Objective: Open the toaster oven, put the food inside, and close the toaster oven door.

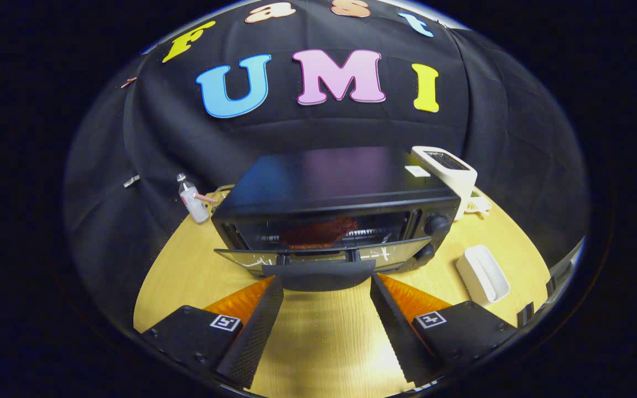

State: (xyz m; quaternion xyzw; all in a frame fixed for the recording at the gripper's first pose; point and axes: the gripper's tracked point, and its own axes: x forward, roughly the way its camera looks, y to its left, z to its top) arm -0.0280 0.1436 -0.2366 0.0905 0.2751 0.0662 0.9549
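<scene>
We take the toaster oven (335, 215) as our landmark: it stands in the middle of the wooden surface (318, 337), straight ahead of us, with the booth's black wall behind it. Its door (318, 257) hangs partly lowered, hinged along the bottom edge, and the door handle (318, 275) juts toward us just ahead of the fingertips. Through the gap above the door we see the food (318, 232), a dark reddish slab lying on the rack inside the oven, a little left of its middle. So we judge that the opening is done and the food is already in; what is left is to swing the door up until it shuts. Our gripper (327, 290) holds nothing: the fingers stand wide apart, one at each side of the handle and just short of it, not touching it as far as we can tell. To finish, we would likely bring the fingers under or against the handle and lift it toward the oven's front. Beside the oven's left rear corner lies a small white bottle (192, 202); at its right rear corner stands a white toaster (451, 171); near its right front corner, well apart from the door, sits a small white tray (483, 275). None of these lies in the door's path.
</scene>
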